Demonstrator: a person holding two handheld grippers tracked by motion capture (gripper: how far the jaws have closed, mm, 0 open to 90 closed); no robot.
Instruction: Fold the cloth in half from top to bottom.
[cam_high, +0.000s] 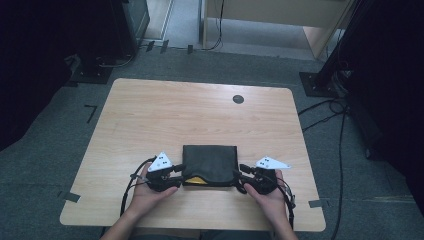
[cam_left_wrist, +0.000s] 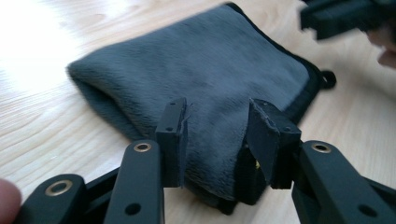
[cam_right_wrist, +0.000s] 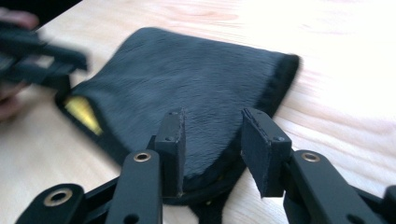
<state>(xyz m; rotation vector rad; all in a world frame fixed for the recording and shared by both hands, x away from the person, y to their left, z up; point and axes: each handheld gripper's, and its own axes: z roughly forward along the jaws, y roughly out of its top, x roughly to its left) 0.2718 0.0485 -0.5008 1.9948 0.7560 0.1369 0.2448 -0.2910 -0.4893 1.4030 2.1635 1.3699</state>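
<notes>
We found the folded dark cloth (cam_high: 209, 164) at the tabletop's (cam_high: 150, 115) six o'clock edge. Left gripper (cam_high: 176, 173) and right gripper (cam_high: 241, 174) fingers spread astride its near corners; folding seemingly unfinished, yellow tag (cam_right_wrist: 84, 113) showing.

Small dark disc (cam_high: 238, 99) on table too small to identify (far edge), forearms cropped

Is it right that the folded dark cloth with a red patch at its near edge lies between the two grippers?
Not quite: the patch at the near edge of the cloth is yellow, not red, as the high view shows. The cloth does lie between the left gripper and right gripper.
</notes>
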